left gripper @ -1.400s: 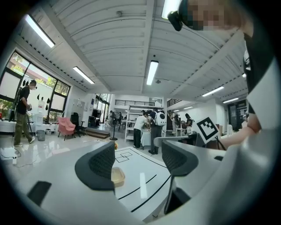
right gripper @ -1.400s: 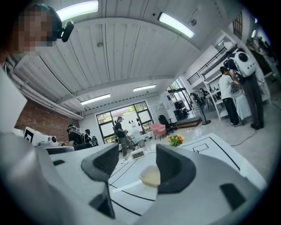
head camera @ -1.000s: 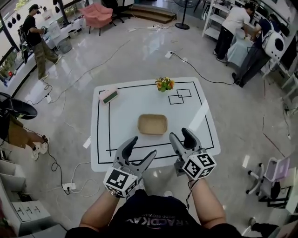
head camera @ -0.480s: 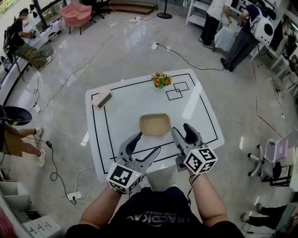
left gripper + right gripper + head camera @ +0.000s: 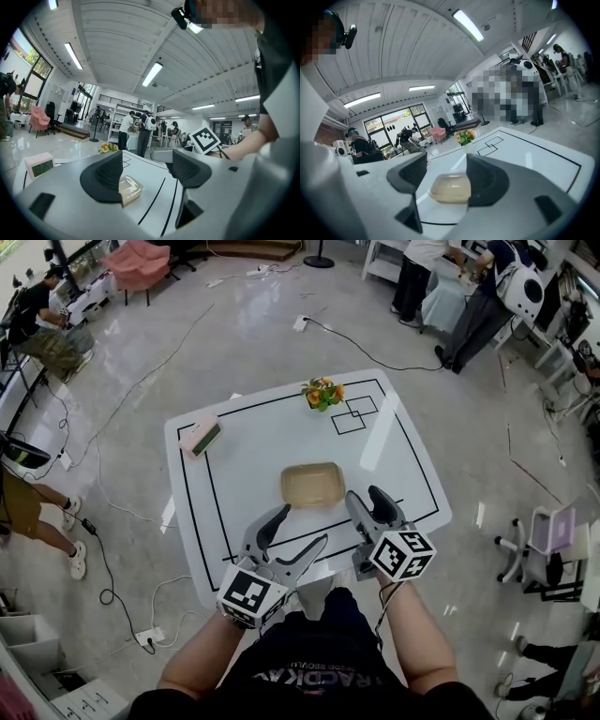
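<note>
Tray (image 5: 311, 485) is found lying flat on the white table (image 5: 253, 451), a shallow tan dish with rounded corners, and everything else is placed from it. The left gripper (image 5: 305, 524) is held just short of the tray's near left corner, above the table and not touching the tray. In the left gripper view its jaws are seen spread wide with nothing clasped, and the tray (image 5: 129, 187) is glimpsed past the left jaw, partly covered by it. The right gripper (image 5: 367, 502) is held close by the tray's near right corner, also clear of it. In the right gripper view those jaws are likewise parted and gripping nothing, and the tray (image 5: 450, 187) is framed in the gap between them, resting on the table beyond. Beyond the tray, at the table's far edge, flowers (image 5: 322, 392) are set. Two squares (image 5: 352, 418) are drawn just to the flowers' right, between them and the tray. Far off to the tray's left, by the table's far left corner, a small clock (image 5: 201, 437) is placed.
</note>
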Tool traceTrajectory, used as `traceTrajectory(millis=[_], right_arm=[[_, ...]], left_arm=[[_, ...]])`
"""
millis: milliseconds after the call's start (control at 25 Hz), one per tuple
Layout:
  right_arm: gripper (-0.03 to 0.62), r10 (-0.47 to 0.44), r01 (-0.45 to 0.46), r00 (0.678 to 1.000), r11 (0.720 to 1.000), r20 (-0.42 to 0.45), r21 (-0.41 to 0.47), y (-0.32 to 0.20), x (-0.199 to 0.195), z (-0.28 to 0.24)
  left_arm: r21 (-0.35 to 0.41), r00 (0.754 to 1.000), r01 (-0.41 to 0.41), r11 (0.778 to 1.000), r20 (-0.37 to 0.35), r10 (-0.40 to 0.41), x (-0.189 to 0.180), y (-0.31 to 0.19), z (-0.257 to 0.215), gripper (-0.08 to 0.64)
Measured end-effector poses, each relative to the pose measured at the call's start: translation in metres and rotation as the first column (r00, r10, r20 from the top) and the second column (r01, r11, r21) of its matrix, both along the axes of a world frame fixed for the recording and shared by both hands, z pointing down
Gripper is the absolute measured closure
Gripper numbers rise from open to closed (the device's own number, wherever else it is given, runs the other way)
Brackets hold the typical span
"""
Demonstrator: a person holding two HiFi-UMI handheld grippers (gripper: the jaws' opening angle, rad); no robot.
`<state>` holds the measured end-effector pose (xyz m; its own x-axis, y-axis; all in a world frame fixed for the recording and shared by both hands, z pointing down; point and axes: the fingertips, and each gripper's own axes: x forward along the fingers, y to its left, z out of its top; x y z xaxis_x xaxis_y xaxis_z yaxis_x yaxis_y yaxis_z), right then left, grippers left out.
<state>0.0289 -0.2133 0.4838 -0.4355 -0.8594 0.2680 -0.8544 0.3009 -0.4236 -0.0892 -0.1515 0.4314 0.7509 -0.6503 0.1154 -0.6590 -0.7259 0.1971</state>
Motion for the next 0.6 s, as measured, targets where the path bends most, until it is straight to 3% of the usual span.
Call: traceTrajectory(millis=[360,600], right_arm=[[0.344,0.026,-0.018,0.997,0.993,0.068,-0.119,-0.007,0.008,0.043],[0.344,0.073,-0.031,0.984,0.968,0.161,-0.248,-0.012,0.012,0.084]], left_arm=[[-0.024,1.000,0.006,1.000,0.008,-0.006,0.010,0.001,0.012,0.238],[-0.055,0.999,0.027,0.998,0.029,-0.026,0.018,-0.004,0.019,0.238]])
